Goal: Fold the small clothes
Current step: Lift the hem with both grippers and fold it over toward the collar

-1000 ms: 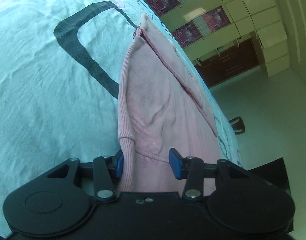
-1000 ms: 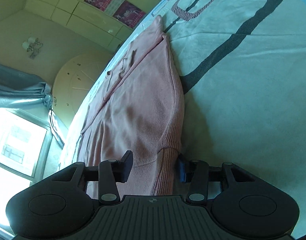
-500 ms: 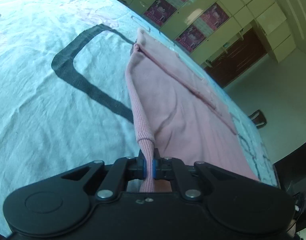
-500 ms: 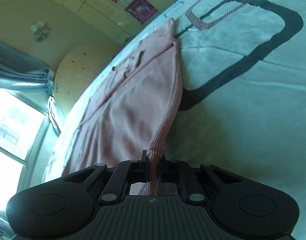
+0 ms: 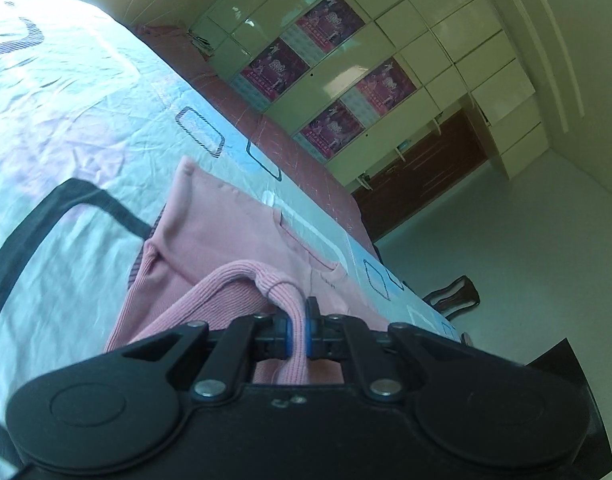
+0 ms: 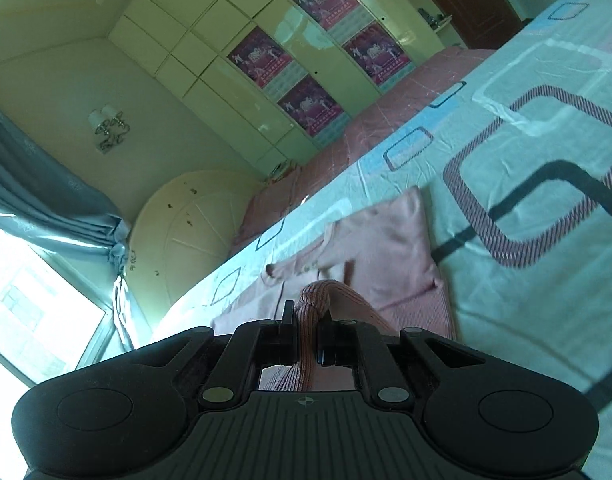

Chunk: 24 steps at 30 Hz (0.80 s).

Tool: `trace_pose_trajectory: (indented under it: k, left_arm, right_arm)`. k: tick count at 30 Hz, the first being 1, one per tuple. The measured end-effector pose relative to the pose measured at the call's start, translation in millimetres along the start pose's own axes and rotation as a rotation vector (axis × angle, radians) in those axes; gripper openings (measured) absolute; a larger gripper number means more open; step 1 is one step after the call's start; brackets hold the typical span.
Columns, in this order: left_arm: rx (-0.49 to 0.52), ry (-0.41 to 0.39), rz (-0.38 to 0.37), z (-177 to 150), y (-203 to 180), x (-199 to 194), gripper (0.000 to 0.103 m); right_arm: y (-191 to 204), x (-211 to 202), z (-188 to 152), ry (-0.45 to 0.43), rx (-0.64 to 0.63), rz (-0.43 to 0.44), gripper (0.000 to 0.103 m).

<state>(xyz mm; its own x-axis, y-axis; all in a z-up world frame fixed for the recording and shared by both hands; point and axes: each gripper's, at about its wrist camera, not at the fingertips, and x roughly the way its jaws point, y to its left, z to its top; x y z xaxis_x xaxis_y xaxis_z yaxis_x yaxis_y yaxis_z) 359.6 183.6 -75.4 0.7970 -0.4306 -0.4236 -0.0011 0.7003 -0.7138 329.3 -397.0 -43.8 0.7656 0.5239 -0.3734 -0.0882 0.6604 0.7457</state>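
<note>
Lifted since 1 second ago, the left gripper (image 5: pixel 299 330) and right gripper (image 6: pixel 306 338) are clamping the soft, light pink sweater's (image 5: pixel 226 216) ribbed hem, carrying it toward 12 o'clock over the bed (image 5: pixel 66 120).

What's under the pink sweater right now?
The pink sweater lies on the patterned bedsheet, with its ribbed hem pinched up by the left gripper and the right gripper. Whatever sits beneath the flat part is covered.
</note>
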Motion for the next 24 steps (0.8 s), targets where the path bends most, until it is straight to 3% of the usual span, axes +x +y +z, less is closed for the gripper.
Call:
trace_pose_trajectory:
  k: [7, 14, 17, 19, 20, 21, 22, 24]
  left_arm:
    - [-0.034, 0.087, 0.069, 68, 21, 117, 0.004]
    - [0.000, 0.199, 0.142, 103, 53, 210, 0.006]
    - [-0.002, 0.228, 0.105, 108, 62, 224, 0.025]
    - [0.029, 0.195, 0.073, 112, 61, 216, 0.052]
    - [0.070, 0.159, 0.084, 115, 58, 209, 0.071]
    - [0.109, 0.136, 0.098, 116, 56, 205, 0.082]
    - [0.150, 0.119, 0.113, 118, 54, 200, 0.082]
    - [0.210, 0.149, 0.121, 122, 52, 202, 0.073]
  right_arm:
    - [-41, 123, 66, 0.059, 0.170, -0.086, 0.007]
    - [-85, 217, 85, 0.126, 0.240, -0.175, 0.008]
    - [-96, 231, 89, 0.101, 0.186, -0.178, 0.011]
    - [-90, 228, 88, 0.080, 0.086, -0.220, 0.027]
    - [-88, 224, 87, 0.059, 0.044, -0.231, 0.035]
    - [-87, 220, 86, 0.033, 0.013, -0.246, 0.041]
    - [-85, 215, 87, 0.006, 0.000, -0.246, 0.055]
    - [-87, 208, 90, -0.028, -0.004, -0.228, 0.060]
